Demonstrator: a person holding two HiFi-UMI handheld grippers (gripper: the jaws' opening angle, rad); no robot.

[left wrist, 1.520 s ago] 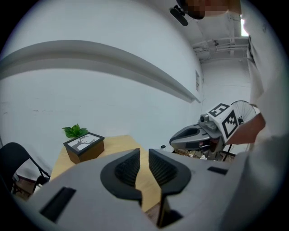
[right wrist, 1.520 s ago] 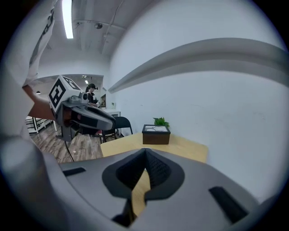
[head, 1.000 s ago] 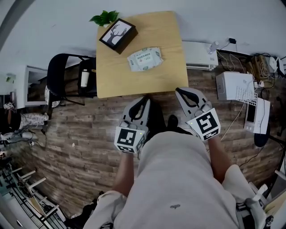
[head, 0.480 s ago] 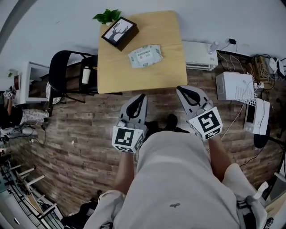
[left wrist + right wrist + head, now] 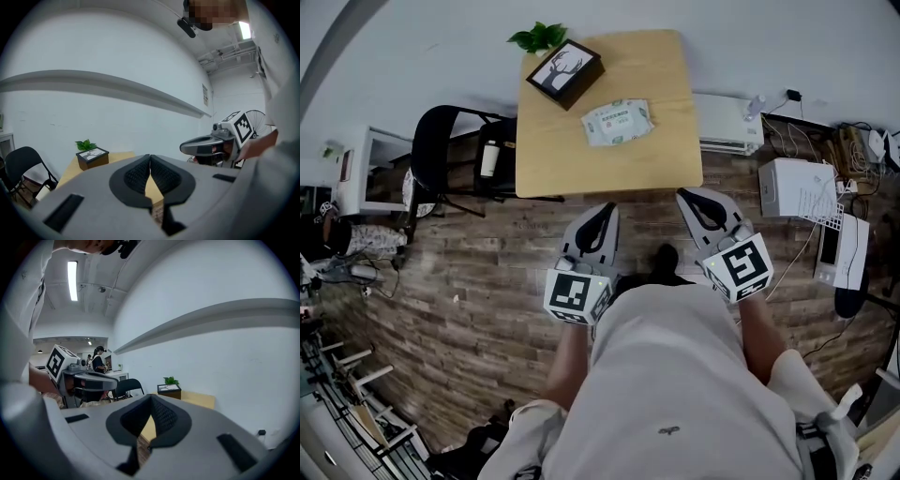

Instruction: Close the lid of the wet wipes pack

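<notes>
Two grippers hung over the wood floor, short of the table's (image 5: 609, 173) near edge. Left gripper (image 5: 602, 212): jaws closed pad to pad, nothing between them; a framed-picture box (image 5: 565, 73) sat well ahead and to their left. Wet wipes pack (image 5: 617, 123) lay flat on the table, well ahead of both jaw pairs, between their lines and nearer the left one's. Right gripper (image 5: 688, 197): jaws likewise closed and empty. The pack's lid was too small to read as raised or pressed down. Judgement: the scene fit either an approach to the pack or a stand-off with the lid shut; only a nearer look would settle it.
</notes>
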